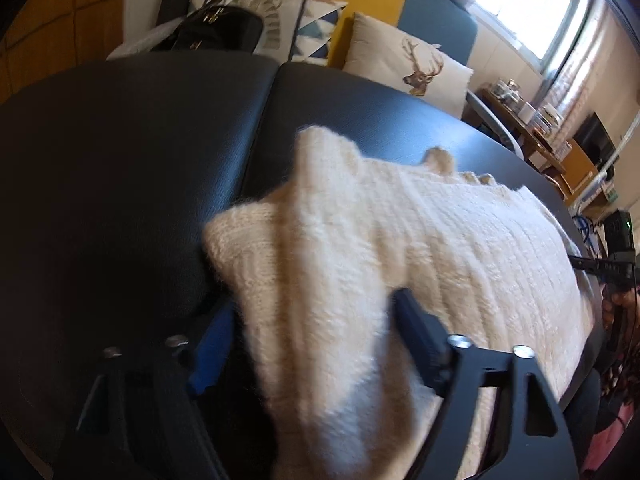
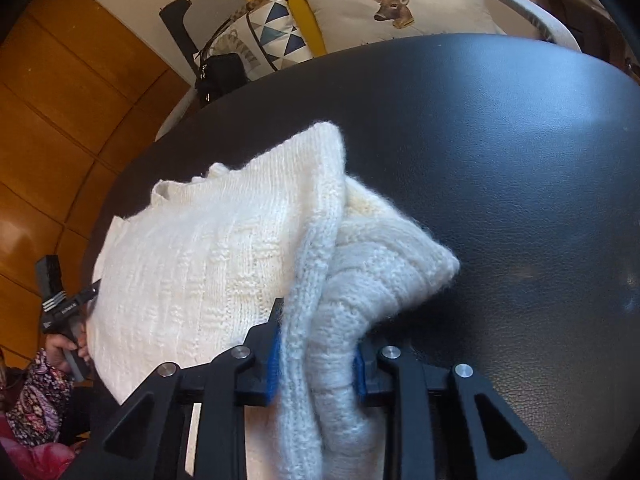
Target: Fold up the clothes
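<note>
A cream knitted sweater (image 1: 440, 232) lies on a black padded surface (image 1: 120, 160). My left gripper (image 1: 316, 344) is shut on a bunched fold of the sweater's left side, which is lifted and blurred. In the right wrist view the sweater (image 2: 192, 256) spreads to the left, and my right gripper (image 2: 316, 356) is shut on its bunched right edge, between blue pads (image 2: 273, 364). The other hand-held gripper (image 2: 60, 304) shows at the sweater's far left edge, and in the left wrist view the right one (image 1: 600, 268) shows at the far right.
A sofa behind the surface holds a deer cushion (image 1: 408, 64), a triangle-patterned cushion (image 1: 304, 28) and a black handbag (image 1: 216, 28). A wooden side table with jars (image 1: 532, 128) stands at the right under a window. Wooden floor (image 2: 60, 120) lies to the left.
</note>
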### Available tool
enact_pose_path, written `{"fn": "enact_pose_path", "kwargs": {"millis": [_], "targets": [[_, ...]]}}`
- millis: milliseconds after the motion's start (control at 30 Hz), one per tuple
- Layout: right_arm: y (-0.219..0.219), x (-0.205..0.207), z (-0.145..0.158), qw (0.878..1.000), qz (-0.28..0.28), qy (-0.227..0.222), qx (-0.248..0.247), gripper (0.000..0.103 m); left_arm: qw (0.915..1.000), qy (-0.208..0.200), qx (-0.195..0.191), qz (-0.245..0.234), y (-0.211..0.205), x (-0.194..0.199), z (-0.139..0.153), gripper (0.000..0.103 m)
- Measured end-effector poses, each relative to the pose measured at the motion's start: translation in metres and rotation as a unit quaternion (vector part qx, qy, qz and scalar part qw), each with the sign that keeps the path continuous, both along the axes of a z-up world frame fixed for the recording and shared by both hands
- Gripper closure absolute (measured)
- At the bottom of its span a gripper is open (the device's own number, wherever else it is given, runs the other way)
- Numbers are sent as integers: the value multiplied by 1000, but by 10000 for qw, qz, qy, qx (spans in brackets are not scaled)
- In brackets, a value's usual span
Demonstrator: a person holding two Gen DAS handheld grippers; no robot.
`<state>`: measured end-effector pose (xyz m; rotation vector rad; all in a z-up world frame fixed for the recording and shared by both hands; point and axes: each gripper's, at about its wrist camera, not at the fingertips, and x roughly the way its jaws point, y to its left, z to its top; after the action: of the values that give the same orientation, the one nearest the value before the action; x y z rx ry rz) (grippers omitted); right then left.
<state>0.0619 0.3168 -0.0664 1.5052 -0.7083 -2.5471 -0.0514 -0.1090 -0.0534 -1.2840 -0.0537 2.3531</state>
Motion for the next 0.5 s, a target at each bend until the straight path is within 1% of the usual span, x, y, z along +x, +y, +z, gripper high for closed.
{"fn": "enact_pose_path", "kwargs": {"millis": [33, 133, 233, 400, 500], "targets": [[-3, -1, 0, 10000, 22, 12, 53, 79, 10000, 39, 25, -76, 3, 0, 2, 61], [-7, -4, 1, 10000, -88, -10, 39, 81, 9997, 219, -71, -119, 14, 2, 7, 72], [-3, 7, 3, 9998, -180, 56, 118, 83, 9986, 504, -160, -71, 17, 9, 13, 78], [-1, 17, 7, 9991, -351, 170, 177, 84, 9959, 893, -142, 40, 9, 21, 24, 80], [-2, 13, 8, 9986, -454, 210, 149, 84, 9935, 1123, -179, 86, 7, 25, 33, 81]]}}
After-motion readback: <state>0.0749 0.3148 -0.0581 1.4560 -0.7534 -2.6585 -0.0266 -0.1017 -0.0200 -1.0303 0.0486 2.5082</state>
